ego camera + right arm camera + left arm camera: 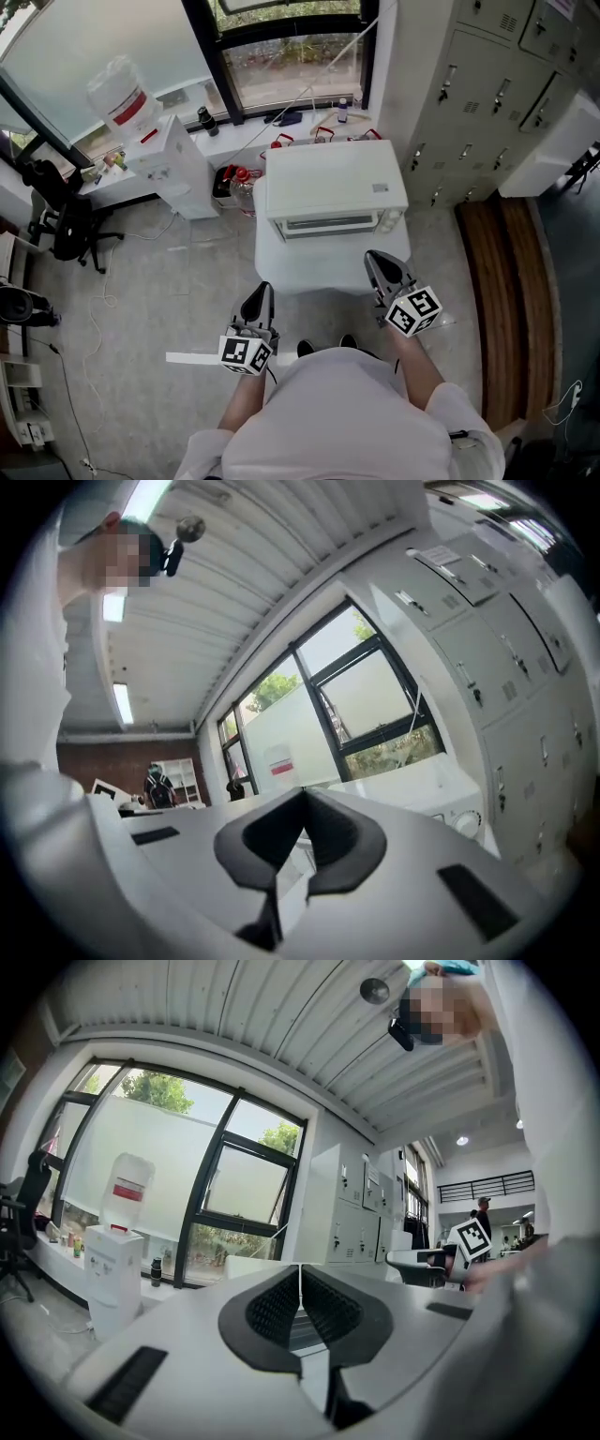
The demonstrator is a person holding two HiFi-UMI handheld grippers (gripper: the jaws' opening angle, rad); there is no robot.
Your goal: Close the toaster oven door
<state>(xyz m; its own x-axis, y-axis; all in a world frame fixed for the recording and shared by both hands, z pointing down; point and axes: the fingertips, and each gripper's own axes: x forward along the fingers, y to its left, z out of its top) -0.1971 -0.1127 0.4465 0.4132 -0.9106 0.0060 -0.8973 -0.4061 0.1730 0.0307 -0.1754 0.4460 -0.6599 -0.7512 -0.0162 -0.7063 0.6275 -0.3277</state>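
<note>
As viewed from above: shows oven (pixel 333 178) at centre, white, set on a white table (pixel 328 272), with door (pixel 328 224) up flush against the front.

Left gripper (pixel 261 292): hangs off the table's near left corner, apart from the oven; jaws together on nothing, pads meeting along one thin line in its own view (pixel 300 1283).

Right gripper (pixel 377 261): hovers over the table's near right part, just short of the oven's right front and not touching it; jaws likewise pressed together and empty (pixel 302 803). From this gripper's view, places the oven (pixel 436 794) to the right of the jaws, with a knob (pixel 466 823) on its face.

Between both grippers and the door: only the bare front strip of the table.

Surroundings: dispenser (pixel 173 159) with bottle (pixel 122 94) to the left of the table; red-capped bottles (pixel 239 183) low between dispenser and oven; window (pixel 291 52) behind; lockers (pixel 478 94) close on the right; wooden strip (pixel 497 281) along the floor by the lockers; chair (pixel 61 220) and loose cable (pixel 94 309) well off to the left. Distant person (pixel 155 785) at the room's far end.
</note>
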